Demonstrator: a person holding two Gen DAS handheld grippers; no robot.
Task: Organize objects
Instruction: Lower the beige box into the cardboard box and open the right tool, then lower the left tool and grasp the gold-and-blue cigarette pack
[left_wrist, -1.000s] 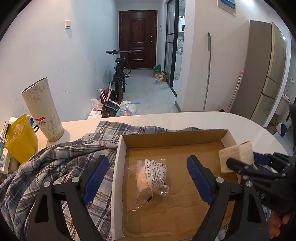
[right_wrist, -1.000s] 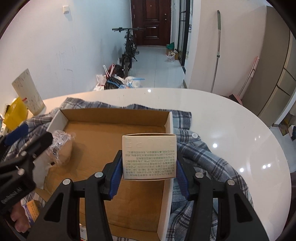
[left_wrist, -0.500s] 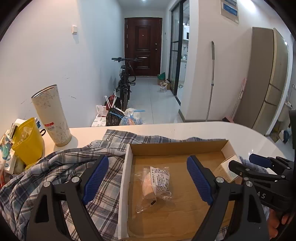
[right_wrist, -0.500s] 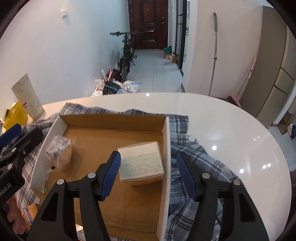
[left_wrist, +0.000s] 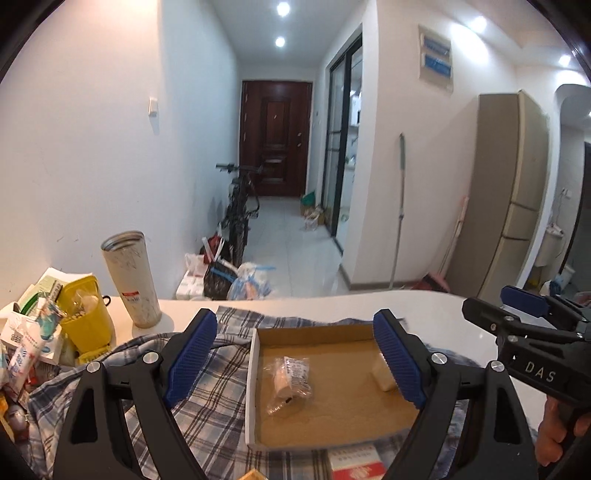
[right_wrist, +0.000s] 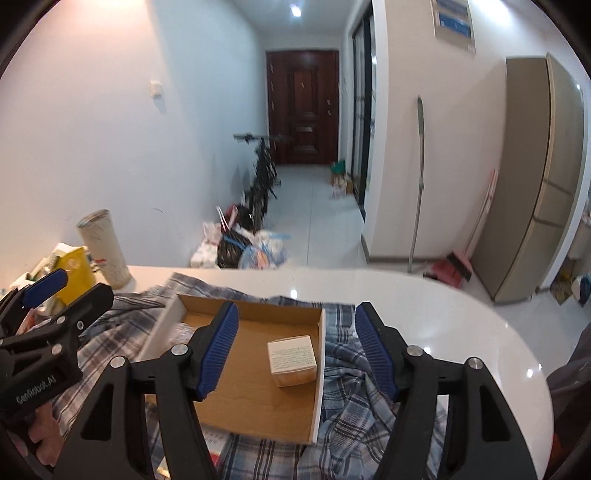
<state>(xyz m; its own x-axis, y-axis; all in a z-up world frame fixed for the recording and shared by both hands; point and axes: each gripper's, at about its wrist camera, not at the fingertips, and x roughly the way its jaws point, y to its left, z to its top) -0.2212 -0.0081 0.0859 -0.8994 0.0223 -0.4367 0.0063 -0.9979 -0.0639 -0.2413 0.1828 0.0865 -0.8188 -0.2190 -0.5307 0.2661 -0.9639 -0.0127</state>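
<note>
Left wrist view: left gripper (left_wrist: 295, 363) with jaws wide, empty, above cardboard tray (left_wrist: 317, 331) on plaid shirt (left_wrist: 218, 402). Wrapped packet (left_wrist: 290, 378) lay near tray's left wall. Clutter crowded table's (left_wrist: 443, 314) left edge.

Right wrist view: right gripper (right_wrist: 297, 349) with jaws opening, clear of small box (right_wrist: 292, 357), lying against tray's right wall. Best lifted straight, clear of that wall. Open room toward table's right edge.

Ahead of and below your tools: shallow open cardboard tray (right_wrist: 319, 354) on plaid cloth, small white printed box (right_wrist: 292, 359) lying flat against its right wall, clear-wrapped packet (left_wrist: 290, 380) lying toward its left side.
</note>
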